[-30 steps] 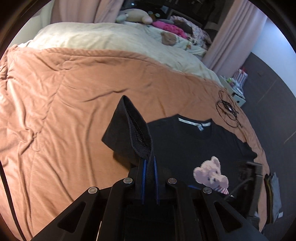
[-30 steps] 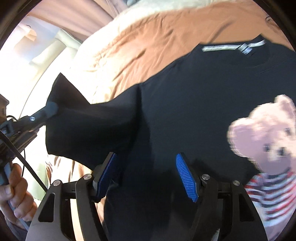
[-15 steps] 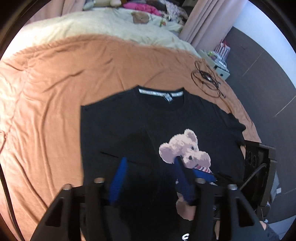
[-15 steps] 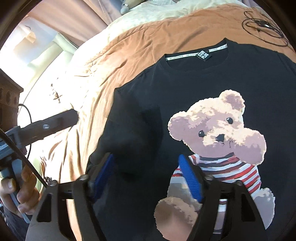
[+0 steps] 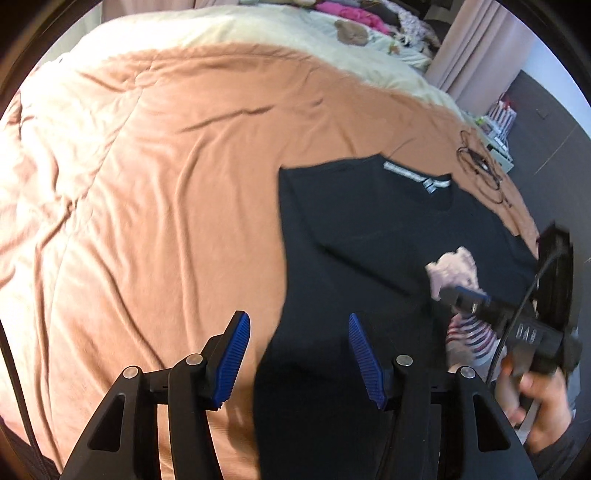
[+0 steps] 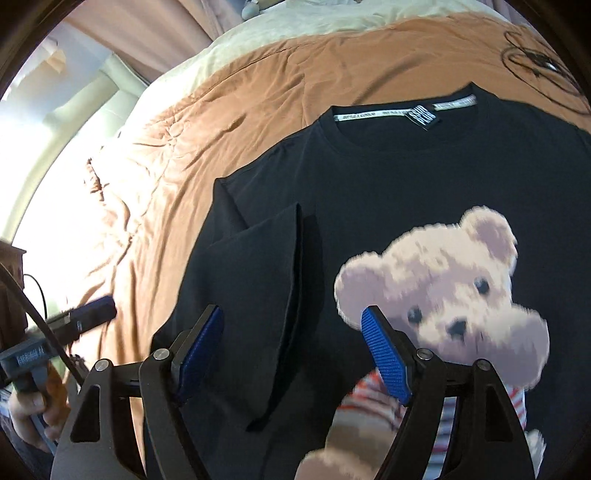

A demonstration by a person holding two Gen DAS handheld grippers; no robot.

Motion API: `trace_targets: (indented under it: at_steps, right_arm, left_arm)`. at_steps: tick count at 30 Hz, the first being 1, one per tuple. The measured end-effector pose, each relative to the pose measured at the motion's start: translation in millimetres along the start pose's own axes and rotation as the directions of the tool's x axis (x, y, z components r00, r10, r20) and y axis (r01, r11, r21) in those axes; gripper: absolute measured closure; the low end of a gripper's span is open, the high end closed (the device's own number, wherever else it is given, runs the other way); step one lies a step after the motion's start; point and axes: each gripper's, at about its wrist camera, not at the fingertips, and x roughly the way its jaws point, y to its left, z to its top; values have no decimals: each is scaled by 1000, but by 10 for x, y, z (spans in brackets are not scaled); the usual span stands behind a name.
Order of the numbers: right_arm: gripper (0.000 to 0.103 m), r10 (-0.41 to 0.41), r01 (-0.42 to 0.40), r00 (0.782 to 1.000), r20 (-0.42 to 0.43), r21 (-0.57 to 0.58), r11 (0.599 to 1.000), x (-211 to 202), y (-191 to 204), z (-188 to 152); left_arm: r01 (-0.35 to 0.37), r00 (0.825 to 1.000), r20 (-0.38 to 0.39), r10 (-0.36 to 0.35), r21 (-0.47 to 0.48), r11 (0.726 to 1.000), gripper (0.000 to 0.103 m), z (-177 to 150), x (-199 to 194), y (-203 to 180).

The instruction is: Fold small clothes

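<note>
A black T-shirt point(image 5: 369, 229) point(image 6: 406, 166) with a teddy-bear print point(image 6: 443, 288) lies flat on the bed, collar at the far end. Its left sleeve point(image 6: 266, 277) is folded inward over the shirt's front. My left gripper point(image 5: 297, 319) is open and empty, low over the shirt's left edge, where black cloth meets blanket. My right gripper point(image 6: 291, 314) hovers above the folded sleeve and the bear; its jaws are closing and the pads press on nothing. Each gripper also shows in the other's view: the right gripper point(image 5: 465, 295) over the bear, the left gripper point(image 6: 94, 310) off the shirt's left side.
An orange-brown blanket point(image 5: 147, 184) covers the bed, with cream bedding point(image 5: 258, 33) and soft toys point(image 5: 351, 33) beyond it. A coiled black cable point(image 5: 480, 166) lies right of the collar. A person's hand point(image 5: 535, 398) holds the right gripper's handle.
The left gripper opened and let go of the sleeve, which now lies folded on the shirt front. It then sank toward the shirt's left edge. The right gripper drew back a little.
</note>
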Motion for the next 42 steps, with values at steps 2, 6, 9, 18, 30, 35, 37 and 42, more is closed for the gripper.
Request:
trace_targets:
  at_steps: [2, 6, 9, 18, 30, 35, 37, 42]
  right_arm:
    - [36, -4, 3, 1000, -9, -6, 1000, 110, 16, 66]
    - [44, -11, 11, 1000, -13, 11, 1000, 322, 7, 205]
    - [56, 13, -13, 1000, -19, 23, 1000, 483, 5, 290]
    - [102, -34, 33, 997, 67, 20, 999, 440, 10, 339]
    - [61, -92, 89, 996, 18, 125, 988, 202, -172, 126]
    - [57, -32, 32, 999, 14, 21, 999, 65, 105, -99]
    - [57, -62, 62, 998, 5, -47, 997, 88, 283, -219]
    - [64, -67, 62, 998, -23, -151, 987, 168, 614, -481]
  left_arm:
    - [3, 1000, -14, -3, -11, 1000, 47, -53, 71, 63]
    - [2, 999, -52, -3, -26, 1000, 53, -118, 242, 131]
    - [-3, 998, -67, 1, -23, 1000, 56, -150, 347, 137]
    - [-29, 993, -115, 26, -22, 999, 60, -249, 540, 178]
    - [-70, 993, -100, 65, -49, 996, 60, -438, 264, 252]
    - [-87, 995, -59, 84, -47, 995, 60, -596, -3, 205]
    - [-83, 996, -37, 81, -55, 995, 60, -696, -148, 196]
    - [-81, 997, -13, 80, -75, 994, 60, -945, -398, 207]
